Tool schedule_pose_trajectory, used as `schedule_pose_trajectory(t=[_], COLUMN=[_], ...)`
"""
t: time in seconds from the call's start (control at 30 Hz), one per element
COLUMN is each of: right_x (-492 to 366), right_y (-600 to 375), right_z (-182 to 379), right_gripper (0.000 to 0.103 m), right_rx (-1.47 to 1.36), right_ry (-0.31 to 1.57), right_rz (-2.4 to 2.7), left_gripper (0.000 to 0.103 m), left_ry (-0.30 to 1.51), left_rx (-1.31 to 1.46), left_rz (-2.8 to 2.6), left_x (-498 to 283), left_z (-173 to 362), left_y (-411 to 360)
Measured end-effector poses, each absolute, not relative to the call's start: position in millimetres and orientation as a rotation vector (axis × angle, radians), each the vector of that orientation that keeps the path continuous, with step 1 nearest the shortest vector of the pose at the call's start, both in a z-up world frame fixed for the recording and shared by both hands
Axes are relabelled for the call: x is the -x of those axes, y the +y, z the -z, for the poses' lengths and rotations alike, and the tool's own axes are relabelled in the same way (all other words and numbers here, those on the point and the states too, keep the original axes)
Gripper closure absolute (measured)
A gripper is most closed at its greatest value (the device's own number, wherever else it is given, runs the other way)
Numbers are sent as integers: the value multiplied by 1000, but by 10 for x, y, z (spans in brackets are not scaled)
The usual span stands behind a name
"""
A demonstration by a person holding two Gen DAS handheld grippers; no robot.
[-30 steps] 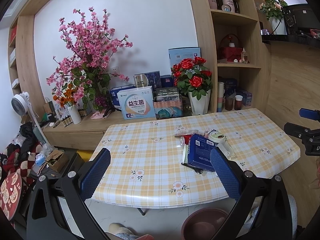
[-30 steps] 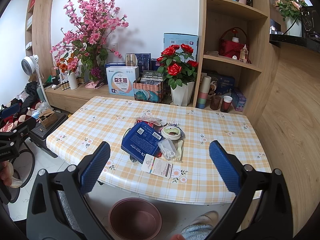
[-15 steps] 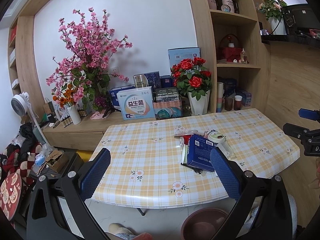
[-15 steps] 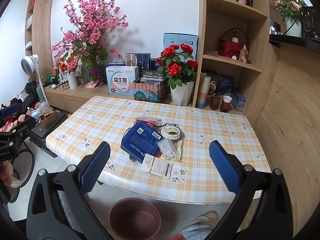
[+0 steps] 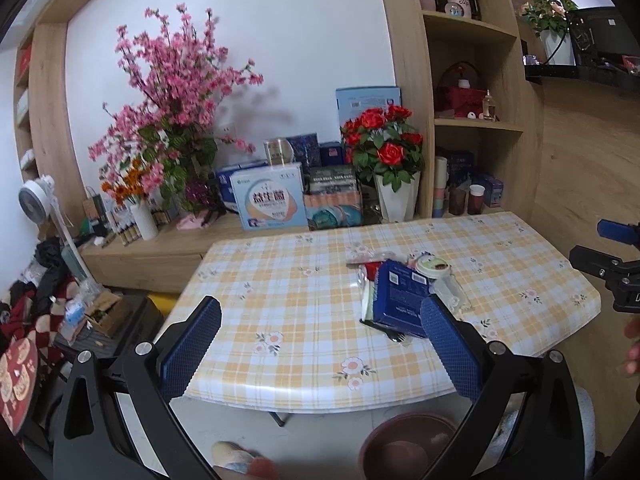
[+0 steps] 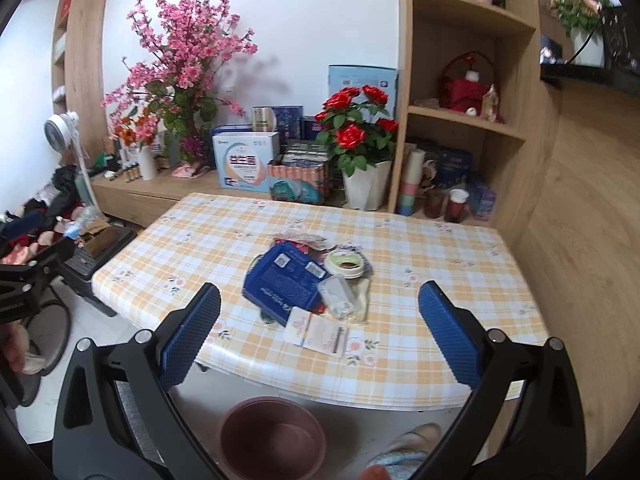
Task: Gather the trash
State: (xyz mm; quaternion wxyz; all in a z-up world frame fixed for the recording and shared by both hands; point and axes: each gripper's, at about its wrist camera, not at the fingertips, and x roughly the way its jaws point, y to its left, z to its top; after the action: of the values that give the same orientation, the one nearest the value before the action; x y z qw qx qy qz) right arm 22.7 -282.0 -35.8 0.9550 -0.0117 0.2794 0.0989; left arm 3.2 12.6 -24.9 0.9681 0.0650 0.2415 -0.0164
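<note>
- The left gripper (image 5: 320, 344) hangs in the air off the near edge of the table (image 5: 280, 304), its blue-padded jaws spread wide with nothing between them.
- The right gripper (image 6: 318, 332) is likewise released and empty, held off the near edge of the table, jaws wide apart.
- The trash sits in one heap toward the middle of the table, all pieces touching or overlapping.
- A dark blue packet (image 6: 286, 284) lies flat on the left of the heap, with a red wrapper (image 5: 370, 269) showing behind it.
- A round lidded cup (image 6: 344, 263) sits just right of the blue packet, at the far side of the heap.
- A clear plastic piece (image 6: 337, 295) rests against the packet's right edge, with a pale plastic spoon (image 6: 363, 296) just beside it.
- A white printed card (image 6: 316, 332) lies at the near end of the heap, closest to the table's edge.
- A brown round bin (image 6: 272, 438) stands on the floor below the table's near edge, under the heap's side.
- A pot of red roses (image 6: 360, 140) stands beyond the table's far edge.
- A slippered foot (image 6: 404, 448) shows on the floor right of the bin.
</note>
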Motion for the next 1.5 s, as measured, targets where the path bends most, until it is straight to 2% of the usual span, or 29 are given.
schedule_pose_trajectory(t=[0.33,0.5,0.93,1.23,1.4,1.5], right_x=[-664,-899,-1587,-1950,-2103,-2154], right_y=[-2786,-2654,-2266,-1999,-1937,-1944], right_z=[1255,1689,2649,3055,3093,3097], right_gripper=[5,6,6,6,7,13], right_rx=[102,236,331,491,524,513], right_ry=[699,761,916,971,966,980], right_rz=[-179,-143,-281,-325,-349,-373], left_gripper=[5,5,5,5,5,5], left_ry=[650,693,732,785,789,794], left_rx=[-127,-120,-45,7,20,38], left_rz=[118,124,114,19,28,37], left_x=[-556,-750,-1223,-1398,-1426,-1435], left_z=[1073,1288,1725,1941,1995,2010], left_y=[86,84,212,353,373,386])
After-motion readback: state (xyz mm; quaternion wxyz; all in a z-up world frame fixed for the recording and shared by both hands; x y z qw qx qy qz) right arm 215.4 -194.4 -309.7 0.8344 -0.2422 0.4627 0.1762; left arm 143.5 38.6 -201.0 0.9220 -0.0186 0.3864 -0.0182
